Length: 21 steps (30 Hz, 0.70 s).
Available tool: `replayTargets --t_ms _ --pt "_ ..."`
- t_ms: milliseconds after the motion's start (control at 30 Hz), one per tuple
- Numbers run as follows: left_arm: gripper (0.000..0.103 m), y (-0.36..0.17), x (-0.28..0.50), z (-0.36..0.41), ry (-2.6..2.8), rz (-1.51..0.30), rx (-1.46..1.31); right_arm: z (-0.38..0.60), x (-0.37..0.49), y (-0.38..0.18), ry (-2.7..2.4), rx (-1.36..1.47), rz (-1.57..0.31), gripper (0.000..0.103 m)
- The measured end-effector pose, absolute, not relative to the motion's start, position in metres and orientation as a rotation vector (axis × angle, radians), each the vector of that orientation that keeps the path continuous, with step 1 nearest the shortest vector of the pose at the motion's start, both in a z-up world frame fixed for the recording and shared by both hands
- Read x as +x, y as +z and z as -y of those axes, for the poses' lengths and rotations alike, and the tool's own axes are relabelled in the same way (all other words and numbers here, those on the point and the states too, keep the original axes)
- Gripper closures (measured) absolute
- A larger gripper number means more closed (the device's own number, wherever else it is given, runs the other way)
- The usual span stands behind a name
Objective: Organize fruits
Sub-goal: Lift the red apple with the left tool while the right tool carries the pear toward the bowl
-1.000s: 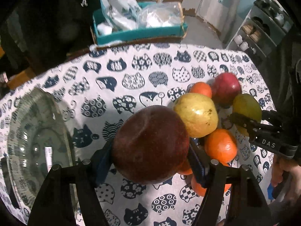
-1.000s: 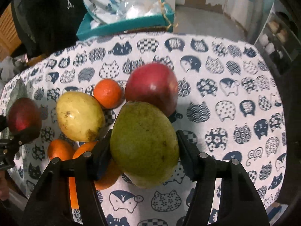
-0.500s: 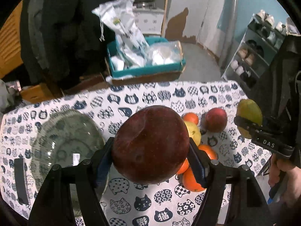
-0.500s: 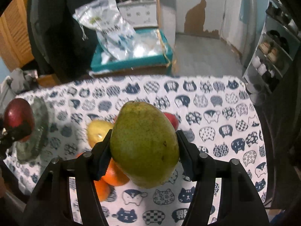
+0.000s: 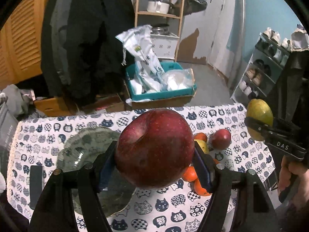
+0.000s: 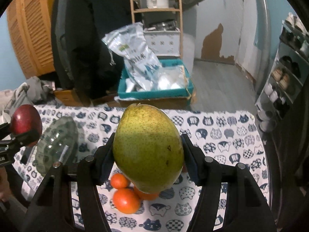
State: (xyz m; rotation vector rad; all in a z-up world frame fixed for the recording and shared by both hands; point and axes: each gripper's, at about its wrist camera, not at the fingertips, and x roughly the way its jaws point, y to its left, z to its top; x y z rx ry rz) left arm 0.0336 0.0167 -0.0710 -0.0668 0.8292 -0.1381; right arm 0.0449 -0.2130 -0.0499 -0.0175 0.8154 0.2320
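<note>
My left gripper (image 5: pixel 154 160) is shut on a large dark red apple (image 5: pixel 154 147), held high over the cat-print tablecloth (image 5: pixel 154 212). A clear glass plate (image 5: pixel 85 147) lies below it to the left. My right gripper (image 6: pixel 147 162) is shut on a green pear (image 6: pixel 147 148), also lifted well above the table. That pear (image 5: pixel 259 116) and gripper show at the right edge of the left wrist view; the apple (image 6: pixel 26 124) shows at the left of the right wrist view. On the cloth remain a red apple (image 5: pixel 221 139), a yellow pear (image 5: pixel 202 145) and several oranges (image 6: pixel 126 200).
A black phone-like slab (image 5: pixel 35 185) lies on the cloth left of the plate (image 6: pixel 56 145). Behind the table stand a teal box with plastic bags (image 5: pixel 160 85), a wooden shelf (image 5: pixel 158 9), hanging dark coats (image 5: pixel 87 38) and a shoe rack (image 5: pixel 262 71) at the right.
Both grippers rose well above the table with their fruit and tilted up, so the table shrank and more of the room came into view. The grips did not change.
</note>
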Motion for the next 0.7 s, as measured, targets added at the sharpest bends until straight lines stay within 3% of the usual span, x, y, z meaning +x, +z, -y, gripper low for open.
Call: replayTargets --t_ms 700 --pt "0.028 -0.063 0.016 -0.083 -0.025 -0.794 -0.094 0.126 0.05 -0.027 0.394 -0.025 -0.771 0.04"
